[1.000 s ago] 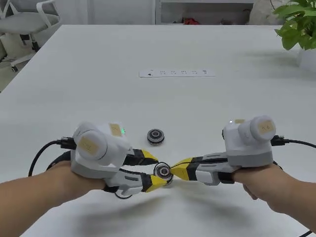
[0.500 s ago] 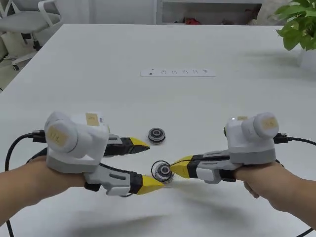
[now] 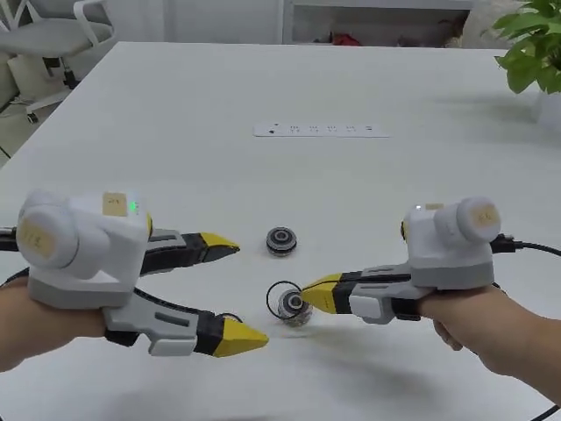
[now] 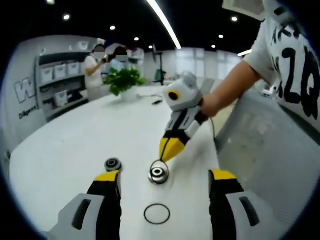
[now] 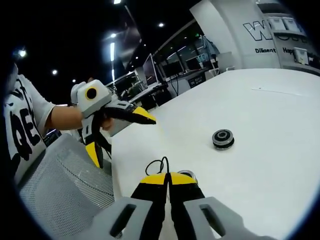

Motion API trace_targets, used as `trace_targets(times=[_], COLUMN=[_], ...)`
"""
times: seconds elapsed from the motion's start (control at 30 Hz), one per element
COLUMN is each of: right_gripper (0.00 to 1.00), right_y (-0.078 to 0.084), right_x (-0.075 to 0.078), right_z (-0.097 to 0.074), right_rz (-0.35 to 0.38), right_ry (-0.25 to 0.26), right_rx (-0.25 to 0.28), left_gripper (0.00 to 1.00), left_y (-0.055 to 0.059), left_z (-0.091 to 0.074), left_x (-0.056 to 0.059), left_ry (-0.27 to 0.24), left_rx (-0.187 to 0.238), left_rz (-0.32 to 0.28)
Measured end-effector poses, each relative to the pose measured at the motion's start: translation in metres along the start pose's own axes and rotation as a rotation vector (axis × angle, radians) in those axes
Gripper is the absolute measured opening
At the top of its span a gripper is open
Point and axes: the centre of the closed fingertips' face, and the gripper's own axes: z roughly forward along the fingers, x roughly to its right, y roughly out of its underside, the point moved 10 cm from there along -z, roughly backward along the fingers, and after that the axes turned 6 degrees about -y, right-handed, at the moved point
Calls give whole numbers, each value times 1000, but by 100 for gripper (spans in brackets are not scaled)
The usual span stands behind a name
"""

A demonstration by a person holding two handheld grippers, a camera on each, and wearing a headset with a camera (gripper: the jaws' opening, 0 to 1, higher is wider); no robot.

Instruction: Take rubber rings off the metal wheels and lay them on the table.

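A metal wheel [image 3: 294,306] lies on the white table [image 3: 351,202], just in front of me. My right gripper [image 3: 307,294] is shut on a thin black rubber ring [image 3: 275,292] that loops up at this wheel; the loop rises from the closed tips of the right gripper [image 5: 169,176]. A second wheel [image 3: 280,240] with its black ring on sits a little farther back. My left gripper [image 3: 231,289] stands open to the left of the near wheel, touching nothing. A loose rubber ring [image 4: 157,214] lies flat between the jaws of the left gripper [image 4: 165,175].
A white power strip [image 3: 320,131] lies mid-table. A green plant [image 3: 533,44] stands at the back right, and an office chair [image 3: 53,35] at the back left beyond the table edge. Cables trail from both grippers toward me.
My left gripper has opened, let go at the near wheel and drawn back to the left. The right gripper stays shut at the wheel, with the ring now looping free beside it.
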Motion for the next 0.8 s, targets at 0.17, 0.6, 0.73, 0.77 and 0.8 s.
trace_targets(times=[0.17, 0.6, 0.73, 0.77, 0.8], right_gripper=[0, 0, 0, 0, 0], right_y=[-3, -8, -9, -10, -11], right_x=[-5, -11, -12, -12, -13], right_z=[2, 14, 20, 21, 22], right_rz=[2, 3, 5, 6, 6], right_ry=[-12, -56, -67, -69, -74], right_rx=[7, -5, -9, -10, -12], left_gripper=[78, 91, 93, 93, 94], left_y=[3, 16, 18, 19, 19], left_z=[-10, -31, -37, -38, -40], left_x=[-2, -3, -4, -4, -4], left_ry=[-19, -51, -68, -71, -74], left_rx=[-2, -24, -26, -26, -26], left_rz=[-9, -31, -38, -39, -39])
